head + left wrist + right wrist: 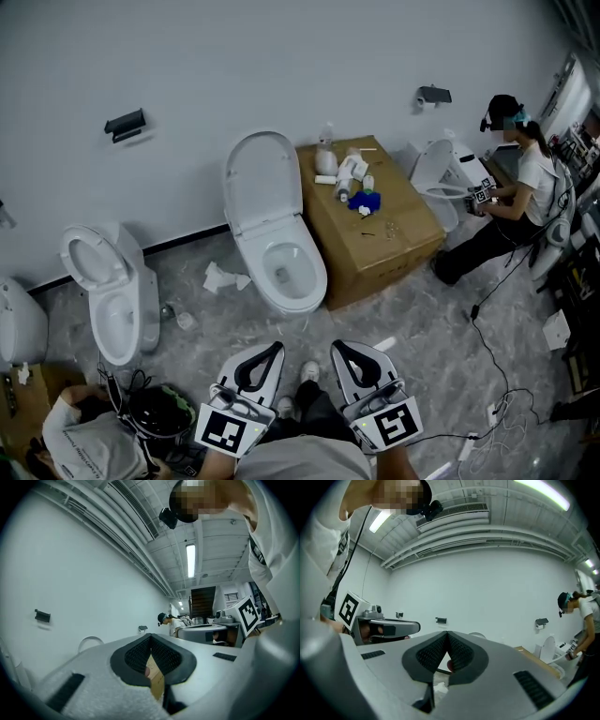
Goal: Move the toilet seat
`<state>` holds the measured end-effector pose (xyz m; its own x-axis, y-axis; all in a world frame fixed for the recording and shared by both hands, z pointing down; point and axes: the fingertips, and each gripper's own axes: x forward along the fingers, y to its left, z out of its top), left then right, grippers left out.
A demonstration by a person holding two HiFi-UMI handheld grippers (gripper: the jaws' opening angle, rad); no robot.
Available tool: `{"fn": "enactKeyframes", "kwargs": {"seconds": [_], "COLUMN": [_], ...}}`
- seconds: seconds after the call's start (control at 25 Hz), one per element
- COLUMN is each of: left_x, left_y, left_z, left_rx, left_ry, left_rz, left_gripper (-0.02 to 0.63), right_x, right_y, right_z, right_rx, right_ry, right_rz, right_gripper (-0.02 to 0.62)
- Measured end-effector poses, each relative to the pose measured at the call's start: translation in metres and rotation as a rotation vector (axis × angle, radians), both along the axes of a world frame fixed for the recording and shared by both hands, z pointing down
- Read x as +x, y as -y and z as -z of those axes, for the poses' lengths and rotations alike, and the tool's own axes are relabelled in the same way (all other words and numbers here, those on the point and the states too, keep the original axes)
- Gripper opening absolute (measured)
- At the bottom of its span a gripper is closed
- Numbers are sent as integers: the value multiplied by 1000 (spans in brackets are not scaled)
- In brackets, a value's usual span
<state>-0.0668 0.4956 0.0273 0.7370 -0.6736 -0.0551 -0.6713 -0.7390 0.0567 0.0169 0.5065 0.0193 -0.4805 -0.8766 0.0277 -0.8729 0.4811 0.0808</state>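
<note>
Toilet seat (317, 274) lies flat on the middle bowl, lid (261, 183) raised toward the far wall, long axis running near to far, straight ahead of left gripper (270, 351), slightly nearer, and right gripper (343, 351), both closed and empty.

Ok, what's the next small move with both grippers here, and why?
Probably reach the right gripper forward toward the middle toilet, opening its jaws; it and the left gripper are both shut, empty and well short of the toilet.
</note>
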Motion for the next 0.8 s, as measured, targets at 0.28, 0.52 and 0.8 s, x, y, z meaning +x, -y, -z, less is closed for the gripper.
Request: {"fn": "enactKeyframes", "kwargs": {"seconds": [0.28,0.52,0.8], "left_x": [18,43,70], "left_y": [51,98,143], "left_z": [-9,-6,2], "left_rx": [-12,-10,7], "left_ry": [20,36,62], "left_rz": [31,74,127], "left_gripper": [10,10,10], "right_x": [22,48,76], "right_y": [52,101,152], "right_z": [-8,-8,0], "right_rx": [-13,-14,-1], "right_ry": [9,32,58], "right_rz": [19,55,113], "right_gripper": [11,11,11]}}
